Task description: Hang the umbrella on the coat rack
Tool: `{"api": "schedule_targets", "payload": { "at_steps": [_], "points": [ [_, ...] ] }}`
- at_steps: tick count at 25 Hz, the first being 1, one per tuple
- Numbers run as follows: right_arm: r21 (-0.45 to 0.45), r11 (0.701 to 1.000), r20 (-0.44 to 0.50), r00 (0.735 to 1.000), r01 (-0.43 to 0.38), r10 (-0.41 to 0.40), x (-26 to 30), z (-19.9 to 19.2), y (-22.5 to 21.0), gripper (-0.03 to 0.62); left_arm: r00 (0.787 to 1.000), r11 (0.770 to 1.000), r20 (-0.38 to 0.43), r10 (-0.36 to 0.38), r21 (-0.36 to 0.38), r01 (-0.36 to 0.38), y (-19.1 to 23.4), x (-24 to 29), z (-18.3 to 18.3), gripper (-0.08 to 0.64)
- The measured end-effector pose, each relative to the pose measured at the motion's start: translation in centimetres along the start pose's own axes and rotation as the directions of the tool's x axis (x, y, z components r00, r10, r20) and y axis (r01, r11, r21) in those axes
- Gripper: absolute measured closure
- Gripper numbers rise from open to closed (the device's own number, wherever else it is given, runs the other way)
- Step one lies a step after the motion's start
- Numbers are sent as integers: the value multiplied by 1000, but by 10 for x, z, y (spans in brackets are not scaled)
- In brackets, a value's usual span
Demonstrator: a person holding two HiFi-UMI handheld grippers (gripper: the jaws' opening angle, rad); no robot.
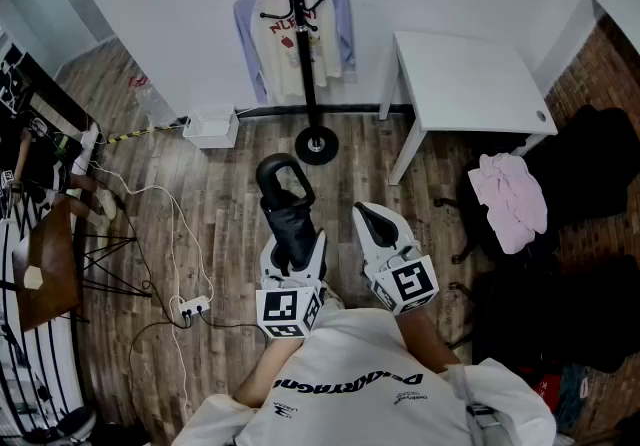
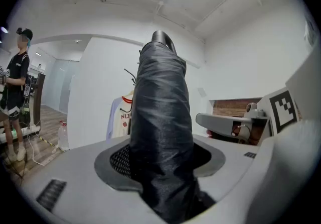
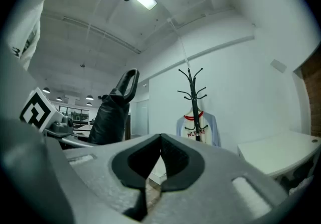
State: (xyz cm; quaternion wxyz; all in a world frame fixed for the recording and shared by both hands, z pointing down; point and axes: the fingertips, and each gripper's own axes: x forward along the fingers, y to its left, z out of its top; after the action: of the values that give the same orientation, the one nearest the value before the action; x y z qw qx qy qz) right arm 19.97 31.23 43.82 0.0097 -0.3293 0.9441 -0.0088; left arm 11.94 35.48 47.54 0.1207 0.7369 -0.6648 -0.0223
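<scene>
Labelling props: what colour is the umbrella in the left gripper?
Black, with a slight sheen. The umbrella shows best in the left gripper view.

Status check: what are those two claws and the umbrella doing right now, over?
Left gripper shut on folded umbrella, handle up. Right gripper shut, empty. Coat rack ahead, not reached; shirt hangs on it.

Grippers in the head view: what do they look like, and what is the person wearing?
Both the left gripper and right gripper are white-grey shells with black-padded fingers, each carrying a cube with black-and-white square markers. No cables show. Clothing: a white T-shirt with black lettering.
</scene>
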Motion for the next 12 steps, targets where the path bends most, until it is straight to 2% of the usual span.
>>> {"api": "schedule_targets", "payload": {
  "at_steps": [3, 8, 12],
  "points": [
    [22, 1000, 5, 1000, 8, -8, 12, -6, -5, 594, 1000, 1000, 6, 9, 2, -9, 12, 6, 2, 305],
    [81, 996, -43, 999, 28, -24, 41, -24, -24, 594, 1000, 1000, -2, 24, 11, -24, 37, 35, 9, 305],
    [68, 997, -22, 999, 30, -29, 61, -24, -32, 594, 1000, 1000, 6, 18, 18, -18, 53, 58, 13, 305]
  ]
}}
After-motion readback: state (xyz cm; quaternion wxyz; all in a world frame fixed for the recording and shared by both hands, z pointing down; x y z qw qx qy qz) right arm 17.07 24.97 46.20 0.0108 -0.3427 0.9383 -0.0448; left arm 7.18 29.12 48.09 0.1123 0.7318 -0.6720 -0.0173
